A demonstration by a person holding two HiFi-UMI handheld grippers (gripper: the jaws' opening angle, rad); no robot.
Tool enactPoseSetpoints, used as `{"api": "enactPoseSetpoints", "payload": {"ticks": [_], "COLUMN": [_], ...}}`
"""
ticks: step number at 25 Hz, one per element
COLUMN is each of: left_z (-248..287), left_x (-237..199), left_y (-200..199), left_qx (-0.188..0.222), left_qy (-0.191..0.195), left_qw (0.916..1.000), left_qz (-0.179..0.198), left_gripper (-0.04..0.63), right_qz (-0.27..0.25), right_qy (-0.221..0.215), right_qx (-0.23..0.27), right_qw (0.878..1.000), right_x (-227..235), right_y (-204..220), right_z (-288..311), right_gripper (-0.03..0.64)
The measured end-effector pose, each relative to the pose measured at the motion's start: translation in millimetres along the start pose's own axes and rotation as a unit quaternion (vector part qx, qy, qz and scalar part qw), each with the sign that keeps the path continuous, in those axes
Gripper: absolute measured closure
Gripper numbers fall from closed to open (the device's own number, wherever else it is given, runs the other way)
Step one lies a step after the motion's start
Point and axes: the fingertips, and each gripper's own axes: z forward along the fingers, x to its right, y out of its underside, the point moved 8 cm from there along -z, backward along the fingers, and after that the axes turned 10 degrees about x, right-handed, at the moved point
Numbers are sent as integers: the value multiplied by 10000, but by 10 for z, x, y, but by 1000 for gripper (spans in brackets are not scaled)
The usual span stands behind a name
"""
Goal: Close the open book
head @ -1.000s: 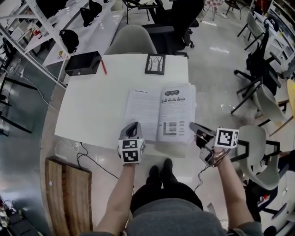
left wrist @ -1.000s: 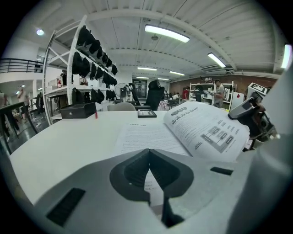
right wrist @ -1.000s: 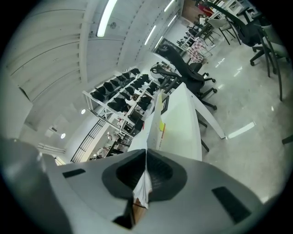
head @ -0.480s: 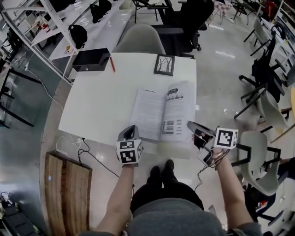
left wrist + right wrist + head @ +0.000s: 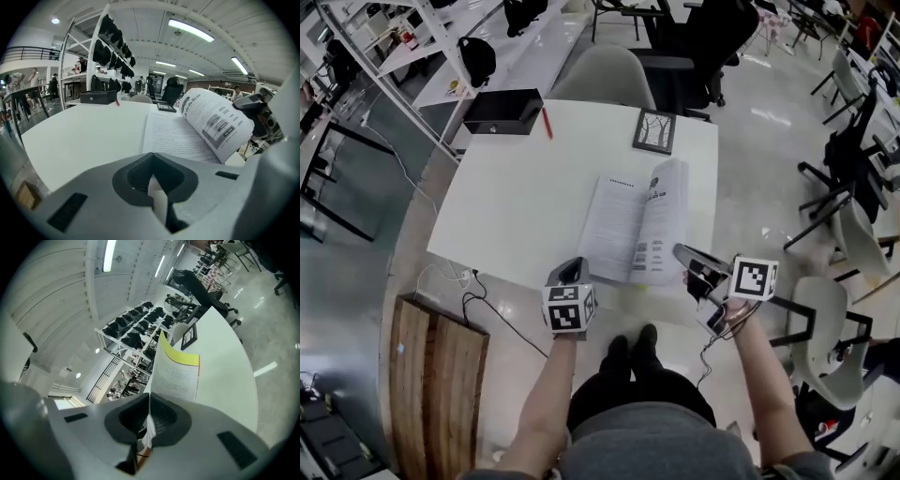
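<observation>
Table (image 5: 516,187), jaws of right gripper (image 5: 681,251) clenched on raised pages of book (image 5: 633,220), left gripper (image 5: 572,266) clenched empty nearby.

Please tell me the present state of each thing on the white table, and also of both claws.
white paper book: open, left half flat, right half raised off the table.
right claw: shut on the book's raised right half.
left claw: shut, nothing between it.
black rectangular box: closed.
black-framed picture: lying flat.
red pen: lying flat beside the box.
</observation>
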Motion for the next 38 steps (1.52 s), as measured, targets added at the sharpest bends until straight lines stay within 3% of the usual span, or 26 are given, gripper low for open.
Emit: {"api": "enactPoseSetpoints", "payload": {"ticks": [16,21,29,38], "left_z": [16,7,7,-1], "left_x": [-31,4,21,-35], "left_y": [35,22,28,22], "left_qx": [17,22,41,52], "left_qy": [69,69,43,42], "left_qw": [9999,9999,10000,9999], "left_qz": [-89,-85,-81,-131], "left_gripper": [591,590,591,590], "right_qz": [163,93,-156,-608], "right_qy": [-176,569,458,817], "right_qx": [-466,-720,-881,-1186], "right_qw": [9986,9957,9949,9877], "right_x": [24,69,13,-37], "right_y": [247,329,456,605], "right_z": [599,682,999,1339], "right_gripper": [606,606,606,603]}}
